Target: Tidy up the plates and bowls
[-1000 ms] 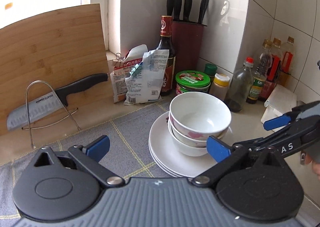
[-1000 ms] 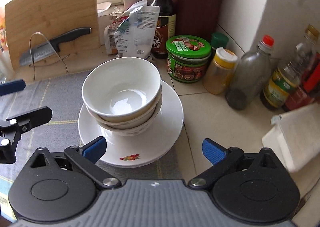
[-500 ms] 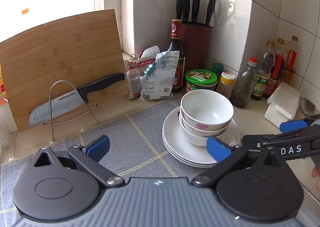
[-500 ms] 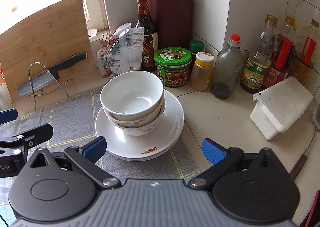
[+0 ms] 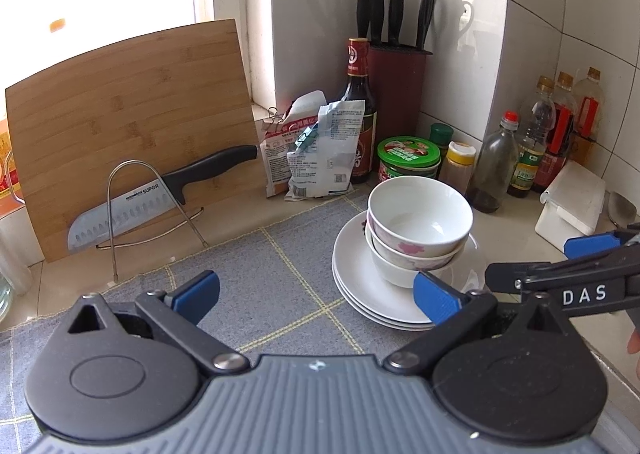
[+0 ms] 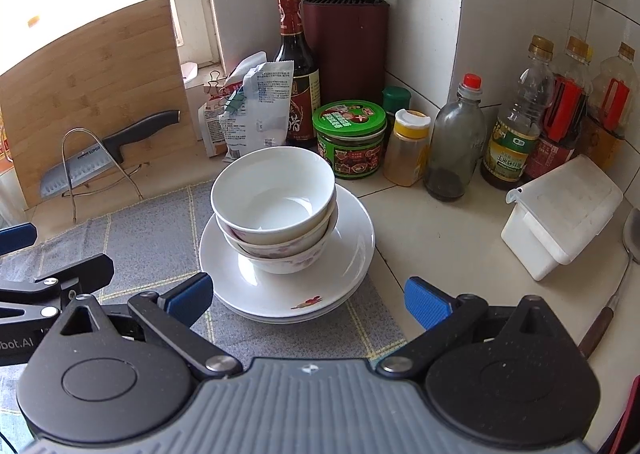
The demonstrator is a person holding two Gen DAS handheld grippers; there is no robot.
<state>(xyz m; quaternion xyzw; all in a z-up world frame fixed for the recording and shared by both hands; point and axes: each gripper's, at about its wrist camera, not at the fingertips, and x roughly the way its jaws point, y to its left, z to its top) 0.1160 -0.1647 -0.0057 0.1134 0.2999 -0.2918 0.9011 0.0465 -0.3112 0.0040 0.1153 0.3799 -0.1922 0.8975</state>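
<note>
Three nested white bowls sit stacked on a pile of white plates, at the right edge of a grey checked mat. The lower bowls carry pink flower prints. My left gripper is open and empty, hanging above the mat to the left of the stack and back from it. My right gripper is open and empty too, just in front of the plates' near rim. The right gripper's fingers also show at the right of the left wrist view.
Behind the stack stand a green-lidded jar, spice shaker, several bottles, a soy bottle, knife block and food packets. A cleaver on a wire rack leans at a bamboo board. A white box sits right.
Both grippers have drawn back and risen from the stack, so bowls and plates look smaller and more of the counter shows. Bowls and plates have not moved.
</note>
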